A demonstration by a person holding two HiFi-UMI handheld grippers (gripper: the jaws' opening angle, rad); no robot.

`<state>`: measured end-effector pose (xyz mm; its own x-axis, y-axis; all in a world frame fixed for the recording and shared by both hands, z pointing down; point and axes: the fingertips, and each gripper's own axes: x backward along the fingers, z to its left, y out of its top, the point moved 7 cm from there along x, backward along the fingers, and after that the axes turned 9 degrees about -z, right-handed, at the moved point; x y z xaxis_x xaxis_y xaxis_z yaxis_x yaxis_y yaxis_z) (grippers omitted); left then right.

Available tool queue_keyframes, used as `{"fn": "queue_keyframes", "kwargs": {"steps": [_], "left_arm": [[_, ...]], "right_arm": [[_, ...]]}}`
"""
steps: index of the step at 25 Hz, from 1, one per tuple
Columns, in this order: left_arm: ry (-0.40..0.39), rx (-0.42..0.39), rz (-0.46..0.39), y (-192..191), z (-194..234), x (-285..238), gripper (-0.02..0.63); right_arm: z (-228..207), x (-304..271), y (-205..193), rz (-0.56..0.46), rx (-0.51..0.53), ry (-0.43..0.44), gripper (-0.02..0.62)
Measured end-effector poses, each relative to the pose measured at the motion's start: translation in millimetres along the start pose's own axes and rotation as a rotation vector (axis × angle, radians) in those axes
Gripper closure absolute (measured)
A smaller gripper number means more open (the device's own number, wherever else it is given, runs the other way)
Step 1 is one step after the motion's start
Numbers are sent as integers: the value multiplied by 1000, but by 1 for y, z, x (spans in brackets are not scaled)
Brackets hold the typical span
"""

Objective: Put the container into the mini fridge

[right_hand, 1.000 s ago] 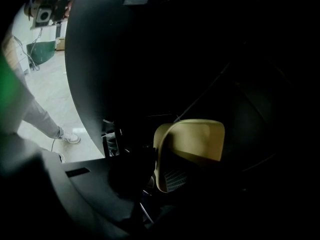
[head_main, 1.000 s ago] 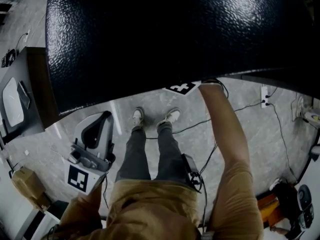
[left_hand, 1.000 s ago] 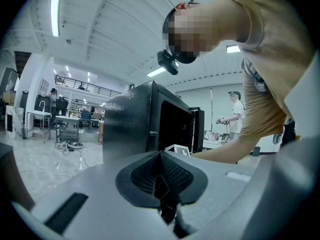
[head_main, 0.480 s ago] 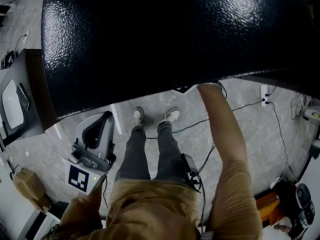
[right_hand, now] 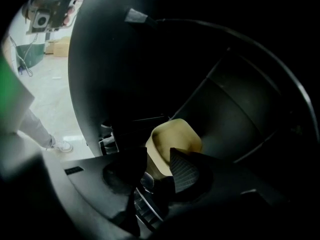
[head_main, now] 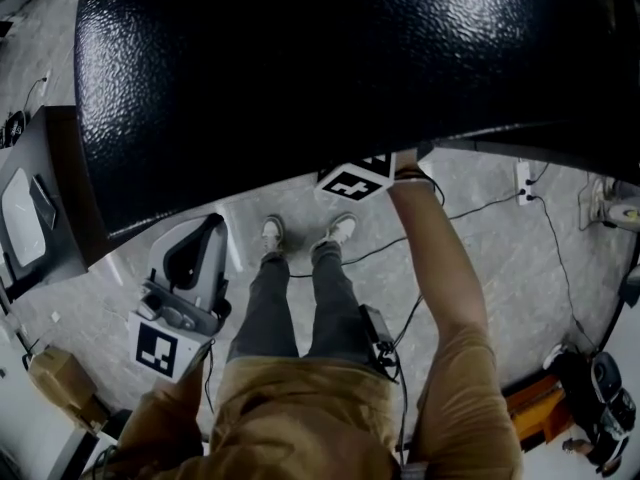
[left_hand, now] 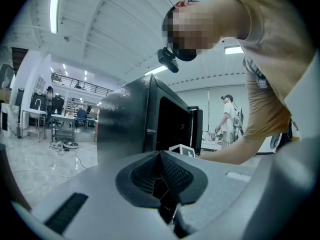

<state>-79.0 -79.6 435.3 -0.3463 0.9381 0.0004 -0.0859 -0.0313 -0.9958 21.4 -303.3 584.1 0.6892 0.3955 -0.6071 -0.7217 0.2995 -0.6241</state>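
The black mini fridge [head_main: 300, 68] fills the top of the head view, and its open front [left_hand: 172, 126] shows in the left gripper view. Inside the dark compartment [right_hand: 235, 109] lies a beige container [right_hand: 175, 136], tilted. My right gripper [right_hand: 159, 156] is open, its fingertips either side of the container's near end, with no pad seen pressing on it. From above only its marker cube [head_main: 355, 180] shows under the fridge's edge. My left gripper [head_main: 205, 230] hangs low at my left side, shut [left_hand: 161, 156] and empty.
My feet [head_main: 305, 233] stand on the grey floor right before the fridge. Cables and a power strip [head_main: 525, 183] lie to the right. A grey device [head_main: 25, 203] sits at the left, a cardboard box [head_main: 65, 388] lower left. Another person [left_hand: 231, 116] stands far behind.
The right gripper's marker cube slid almost out of sight under the fridge's edge, then came back out toward me. The left gripper has stayed in place.
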Motion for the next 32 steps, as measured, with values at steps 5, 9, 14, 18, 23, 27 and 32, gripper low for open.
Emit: {"fn": "queue_keyframes", "kwargs": {"steps": [5,9,14,18,23,27,32], "left_arm": [[-15,2,-3,-2,-2,-5,604],[-32,3,-7,-1,-6,-7,604],[-45,3,-9,-2,-9,-8,604],[-44,5,-11,-3,-10,-6,605],[-40,12,-20,-5,-12,-6,604],[-45,14,-22,-5,-15,-6,604],[-39,16,-11,-12,-15,-4,604]], "right_arm": [[4,11,0,-7,-19,-31,497],[7,22,-2,-3,-26,-45,528],[9,33,2,-11,-40,-78,568],[14,39,5,-13,-51,-84,575],[21,50,6,-16,-60,-87,578],[27,58,7,-16,-70,-85,578],[34,64,5,-20,-82,-94,578]]}}
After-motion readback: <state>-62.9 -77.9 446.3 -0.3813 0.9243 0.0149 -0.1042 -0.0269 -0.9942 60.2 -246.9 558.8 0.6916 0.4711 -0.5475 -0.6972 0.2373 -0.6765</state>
